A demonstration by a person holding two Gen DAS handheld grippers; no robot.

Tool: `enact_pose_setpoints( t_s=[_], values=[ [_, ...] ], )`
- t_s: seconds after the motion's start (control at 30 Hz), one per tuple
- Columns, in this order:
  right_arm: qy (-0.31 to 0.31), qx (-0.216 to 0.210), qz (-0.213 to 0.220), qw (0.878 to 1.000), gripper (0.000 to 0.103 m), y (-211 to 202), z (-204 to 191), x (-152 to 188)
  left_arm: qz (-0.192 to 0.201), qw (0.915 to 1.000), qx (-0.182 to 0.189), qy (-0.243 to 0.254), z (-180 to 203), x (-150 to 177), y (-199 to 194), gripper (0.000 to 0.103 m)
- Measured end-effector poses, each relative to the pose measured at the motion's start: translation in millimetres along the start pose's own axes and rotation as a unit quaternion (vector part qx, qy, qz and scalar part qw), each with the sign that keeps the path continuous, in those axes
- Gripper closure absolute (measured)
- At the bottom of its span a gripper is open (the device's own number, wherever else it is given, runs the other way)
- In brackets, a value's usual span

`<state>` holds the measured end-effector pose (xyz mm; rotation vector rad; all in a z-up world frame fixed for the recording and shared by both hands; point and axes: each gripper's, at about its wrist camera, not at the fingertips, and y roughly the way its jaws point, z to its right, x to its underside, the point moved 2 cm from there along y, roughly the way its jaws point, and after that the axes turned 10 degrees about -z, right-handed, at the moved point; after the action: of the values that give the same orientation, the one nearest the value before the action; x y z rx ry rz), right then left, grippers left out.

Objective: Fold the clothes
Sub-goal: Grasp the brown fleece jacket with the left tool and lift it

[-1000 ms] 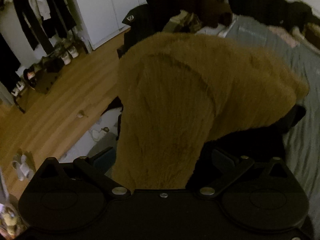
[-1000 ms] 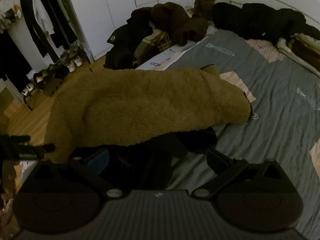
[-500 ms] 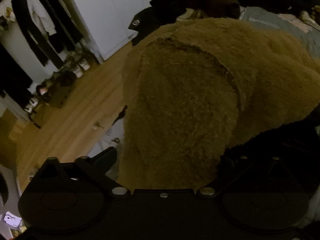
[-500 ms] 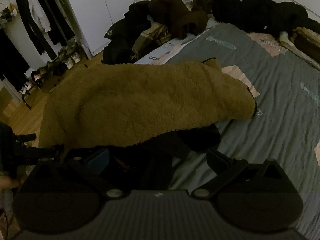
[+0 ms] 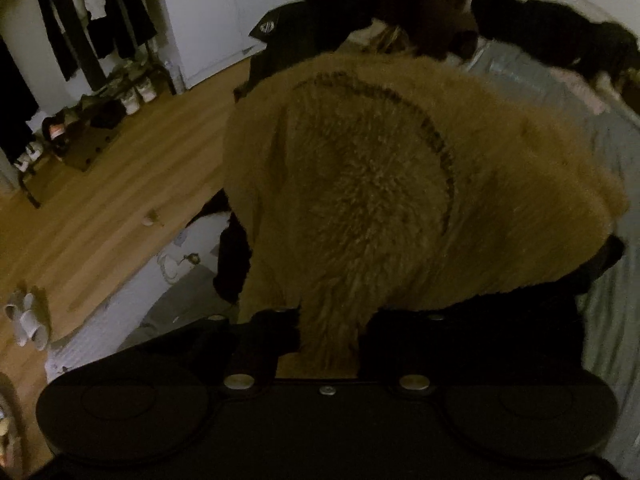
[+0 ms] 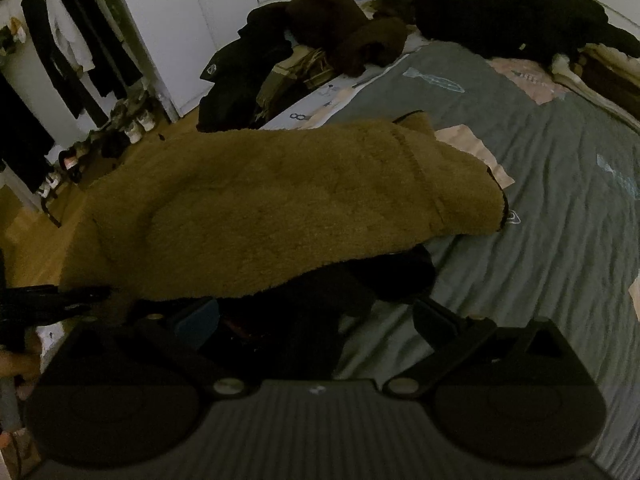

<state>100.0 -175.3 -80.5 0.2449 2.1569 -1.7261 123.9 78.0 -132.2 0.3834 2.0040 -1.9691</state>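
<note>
A tan fleece jacket (image 6: 280,208) with a black lining lies across the near edge of the bed, its left part hanging over the side. In the left wrist view its sleeve (image 5: 352,216) rises straight out of my left gripper (image 5: 329,322), which is shut on the sleeve's end. My right gripper (image 6: 316,320) sits wide open just in front of the jacket's near hem, over the black lining (image 6: 332,296), holding nothing.
The grey bedspread (image 6: 540,200) stretches to the right. Dark clothes (image 6: 328,36) are piled at the bed's far end. A wooden floor (image 5: 100,200), shoes (image 5: 136,96) and a clothes rack (image 6: 68,48) lie to the left, before white wardrobes.
My left gripper has closed tighter on the sleeve's end and shifted with it. The right gripper has moved slightly nearer the jacket and stays open.
</note>
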Motion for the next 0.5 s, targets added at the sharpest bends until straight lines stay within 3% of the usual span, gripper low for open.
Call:
enact_pose_setpoints(
  t_s=[0.5],
  values=[
    [0.010,-0.005,0.020,1.000,0.000,-23,2,7,0.067,0.9947,0.064,0.045,42,-21,-58,0.092]
  ],
)
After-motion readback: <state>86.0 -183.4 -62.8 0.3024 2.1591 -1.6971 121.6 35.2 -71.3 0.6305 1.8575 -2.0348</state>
